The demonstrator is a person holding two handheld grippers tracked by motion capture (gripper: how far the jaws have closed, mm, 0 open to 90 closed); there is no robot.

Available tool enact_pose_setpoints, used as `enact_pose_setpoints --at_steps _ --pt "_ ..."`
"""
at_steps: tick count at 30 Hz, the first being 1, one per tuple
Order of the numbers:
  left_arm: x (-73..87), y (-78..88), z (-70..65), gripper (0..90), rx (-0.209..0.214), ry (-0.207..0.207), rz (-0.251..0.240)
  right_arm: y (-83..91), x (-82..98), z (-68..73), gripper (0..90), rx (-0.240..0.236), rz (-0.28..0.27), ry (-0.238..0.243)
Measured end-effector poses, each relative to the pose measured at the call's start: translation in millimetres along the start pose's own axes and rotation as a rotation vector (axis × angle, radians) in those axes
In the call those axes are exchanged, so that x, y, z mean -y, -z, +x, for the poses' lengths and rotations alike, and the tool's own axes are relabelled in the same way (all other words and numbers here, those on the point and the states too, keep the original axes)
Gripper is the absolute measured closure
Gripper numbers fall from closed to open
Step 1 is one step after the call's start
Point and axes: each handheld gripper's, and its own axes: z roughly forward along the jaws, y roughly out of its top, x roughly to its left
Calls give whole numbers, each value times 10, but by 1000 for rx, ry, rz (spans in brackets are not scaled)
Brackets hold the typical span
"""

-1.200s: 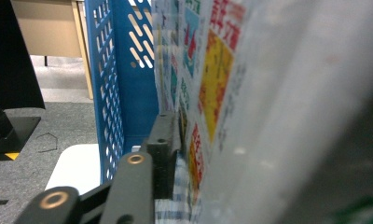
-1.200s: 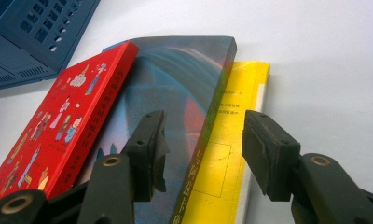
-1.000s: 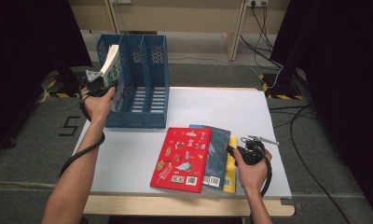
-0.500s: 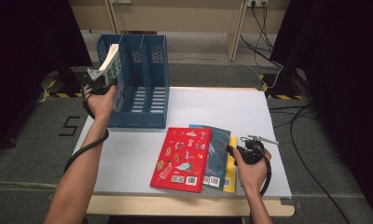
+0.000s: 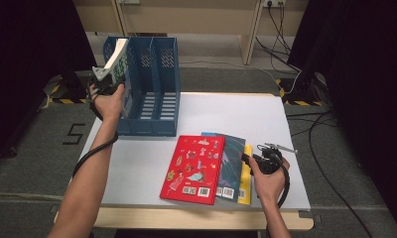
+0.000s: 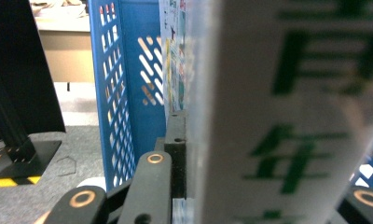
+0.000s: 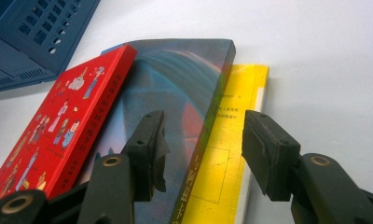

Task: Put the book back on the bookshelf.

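book [image 5: 118, 58] in the left gripper [image 5: 106, 79], jaws clamped on its near edge at the far-left blue file rack [image 5: 152, 84]; probably stiff, light, slippery-covered. right gripper [image 5: 251, 159] jaws wide over the stacked books [image 5: 221, 168].

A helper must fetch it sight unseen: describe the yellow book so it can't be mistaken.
On the white table, right of the blue file rack, three books lie overlapping. The yellow book is the bottom one, its edge poking out nearest the right gripper, beside the dark blue-grey book and red book.
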Motion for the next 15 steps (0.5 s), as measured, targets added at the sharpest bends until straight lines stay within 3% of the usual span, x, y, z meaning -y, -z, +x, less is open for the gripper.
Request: enact_pose_setpoints --at_steps 3,5,7,15 --pt "74 -60 9 737 7 -5 -10 9 5 -11 499 3 -3 -8" --pt "148 -97 21 737 10 4 5 4 18 -24 499 2 9 -9" --pt "199 -111 36 735 22 19 -14 3 27 -32 499 7 9 -11" --pt "177 -109 24 725 37 -2 5 25 22 -30 498 4 3 -9"
